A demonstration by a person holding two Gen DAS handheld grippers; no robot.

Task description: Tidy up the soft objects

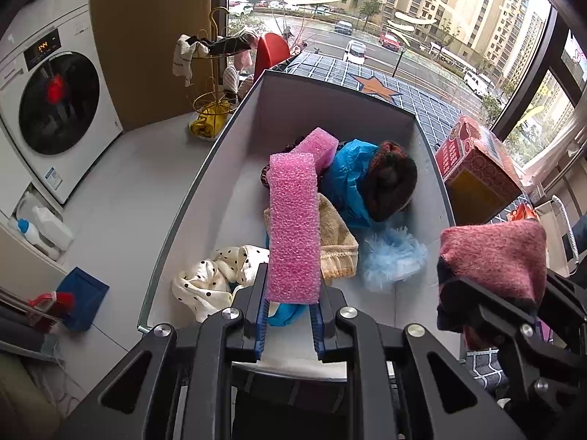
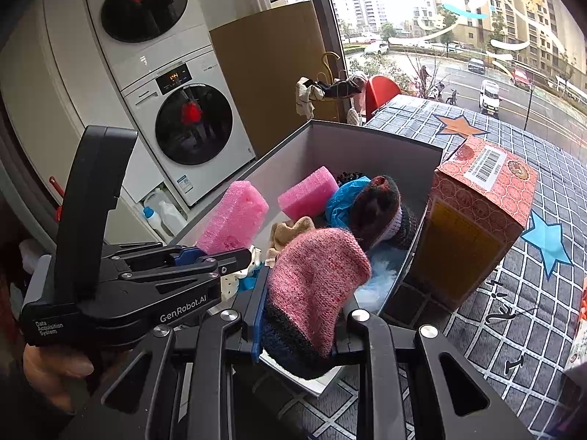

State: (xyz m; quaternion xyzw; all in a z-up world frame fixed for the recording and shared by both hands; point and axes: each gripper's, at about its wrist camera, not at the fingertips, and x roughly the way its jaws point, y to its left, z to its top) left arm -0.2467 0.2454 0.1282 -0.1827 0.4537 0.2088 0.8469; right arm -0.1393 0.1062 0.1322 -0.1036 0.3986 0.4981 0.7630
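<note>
My left gripper is shut on a pink foam block and holds it upright over the near end of the white storage box. My right gripper is shut on a pink knitted hat with a dark band, just over the box's near right edge; the hat also shows in the left wrist view. Inside the box lie a second pink foam block, a blue plastic bag, a dark knitted hat, a beige towel, a polka-dot cloth and a light blue fluffy piece.
The box sits on a checked cloth with stars. A red and yellow carton stands against the box's right wall. Stacked washing machines stand to the left, with detergent bottles at their foot. A gold rack with clothes stands behind.
</note>
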